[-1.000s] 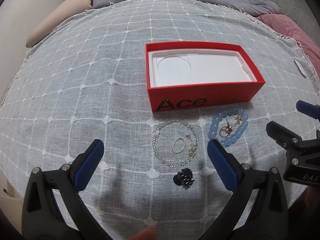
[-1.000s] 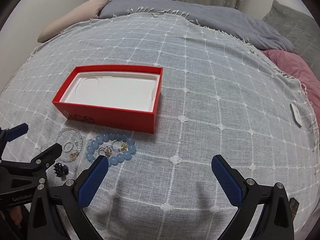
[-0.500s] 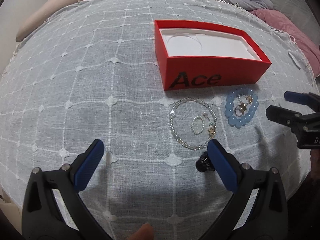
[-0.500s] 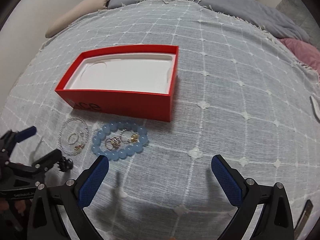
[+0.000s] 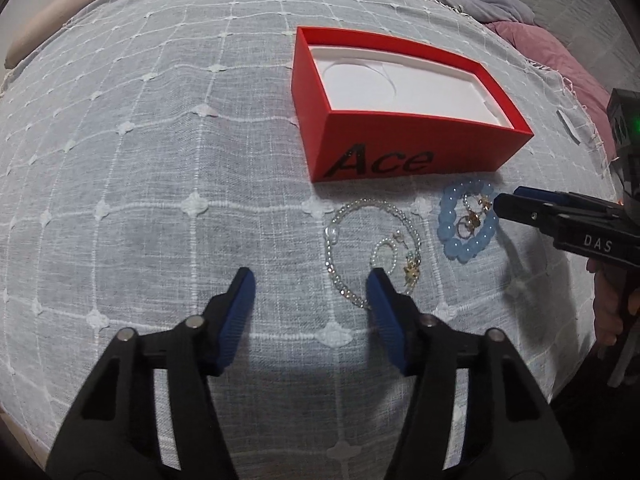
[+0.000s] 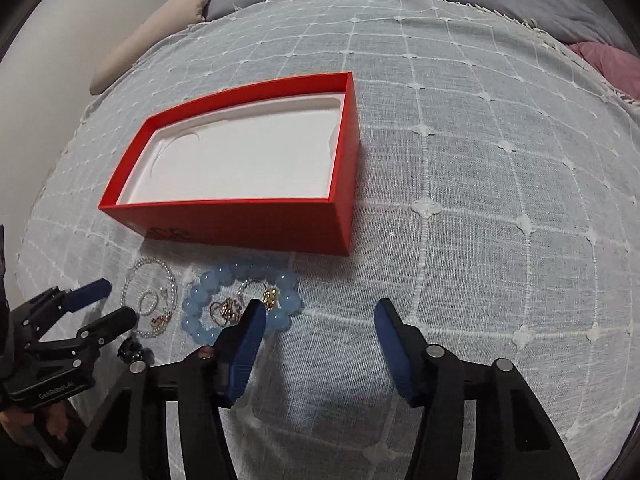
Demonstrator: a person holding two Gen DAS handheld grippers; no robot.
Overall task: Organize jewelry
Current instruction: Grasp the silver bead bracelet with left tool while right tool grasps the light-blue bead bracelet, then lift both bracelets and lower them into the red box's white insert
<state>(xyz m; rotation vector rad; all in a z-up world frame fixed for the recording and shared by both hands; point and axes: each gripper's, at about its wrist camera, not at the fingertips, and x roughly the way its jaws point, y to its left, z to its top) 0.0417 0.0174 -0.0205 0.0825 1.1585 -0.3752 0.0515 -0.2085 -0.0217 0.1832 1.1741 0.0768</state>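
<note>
Red box (image 6: pixel 240 232) empty; blue bead bracelet (image 6: pixel 200 322) and clear bracelet (image 5: pixel 332 240) lie just before it on bed. Left gripper (image 5: pixel 312 300), right gripper (image 6: pixel 320 324) both spread, holding nothing. Risk: loose-weave cover snagging fingers, scattering rings.

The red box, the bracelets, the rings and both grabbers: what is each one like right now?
Red box: open, no lid, nothing inside.
Blue bracelet: flat on the cloth, small rings inside its loop.
Clear bracelet: flat on the cloth, beside the blue one.
Left gripper: jaws open, holding nothing.
Right gripper: jaws open, holding nothing.
</note>
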